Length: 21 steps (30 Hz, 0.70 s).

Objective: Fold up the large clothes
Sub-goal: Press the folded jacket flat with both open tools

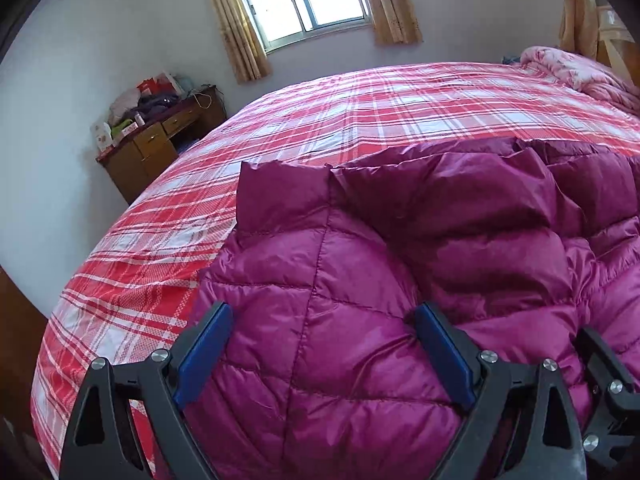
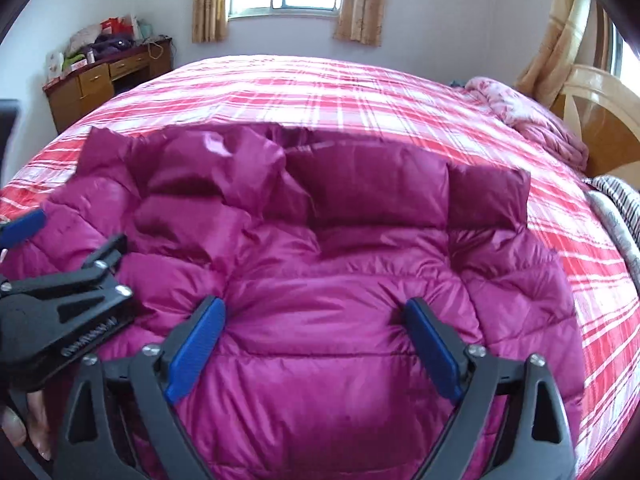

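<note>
A puffy magenta jacket (image 2: 320,264) lies spread on the bed (image 2: 340,92), its shiny quilted shell stitched into plump panels, the collar end bunched in darker folds toward twelve o'clock. The bedcover is a flat red-and-white plaid. The right claw (image 2: 316,332) hangs over the jacket's middle, its blue-padded black fingers spread wide and released, fabric swelling between them but not pinched. At its nine o'clock the left claw (image 1: 324,344) is likewise splayed open above the jacket's left side, gripping nothing. A rumpled pink quilt (image 2: 532,120) sits at two o'clock, and a cluttered wooden desk (image 2: 104,76) stands at ten.
</note>
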Available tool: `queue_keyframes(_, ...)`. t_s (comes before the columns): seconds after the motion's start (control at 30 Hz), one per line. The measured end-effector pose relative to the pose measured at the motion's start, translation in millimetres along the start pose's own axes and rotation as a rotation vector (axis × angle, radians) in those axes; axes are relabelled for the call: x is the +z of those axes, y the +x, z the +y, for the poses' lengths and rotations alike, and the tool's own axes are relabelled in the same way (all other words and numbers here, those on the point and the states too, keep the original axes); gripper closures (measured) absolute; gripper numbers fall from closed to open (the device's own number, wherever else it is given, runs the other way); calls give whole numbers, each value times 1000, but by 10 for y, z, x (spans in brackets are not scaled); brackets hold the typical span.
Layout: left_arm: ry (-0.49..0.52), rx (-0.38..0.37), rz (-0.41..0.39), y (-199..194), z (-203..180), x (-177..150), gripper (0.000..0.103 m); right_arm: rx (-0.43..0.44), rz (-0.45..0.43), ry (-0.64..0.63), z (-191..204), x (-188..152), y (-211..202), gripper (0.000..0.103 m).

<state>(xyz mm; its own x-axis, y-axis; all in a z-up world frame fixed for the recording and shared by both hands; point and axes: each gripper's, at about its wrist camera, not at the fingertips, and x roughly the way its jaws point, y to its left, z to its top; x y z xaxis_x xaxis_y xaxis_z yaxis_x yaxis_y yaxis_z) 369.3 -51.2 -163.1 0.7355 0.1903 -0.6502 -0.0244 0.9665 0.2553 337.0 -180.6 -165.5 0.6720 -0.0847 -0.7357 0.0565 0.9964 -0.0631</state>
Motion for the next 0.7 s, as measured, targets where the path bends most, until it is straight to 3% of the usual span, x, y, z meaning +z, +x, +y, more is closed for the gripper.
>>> queue_keyframes(0.17, 18, 7, 16, 96, -55, 14, 6, -40, 10, -25, 51, 0, 83, 4)
queue_keyframes(0.4, -5, -20, 27, 118, -4, -4, 5, -26, -2, -22, 10, -13, 16, 4)
queue_keyframes(0.5, -28, -44, 11, -63, 178, -65, 5, -28, -47, -33, -22, -140, -310, 5)
queue_keyframes(0.57, -45, -40, -40, -282, 354, -156, 5, 5, -72, -24, -29, -271, -505, 5)
queue_keyframes(0.7, -108, 2, -82, -541, 797, -467, 6, 6, -62, -43, 20, -568, -585, 4)
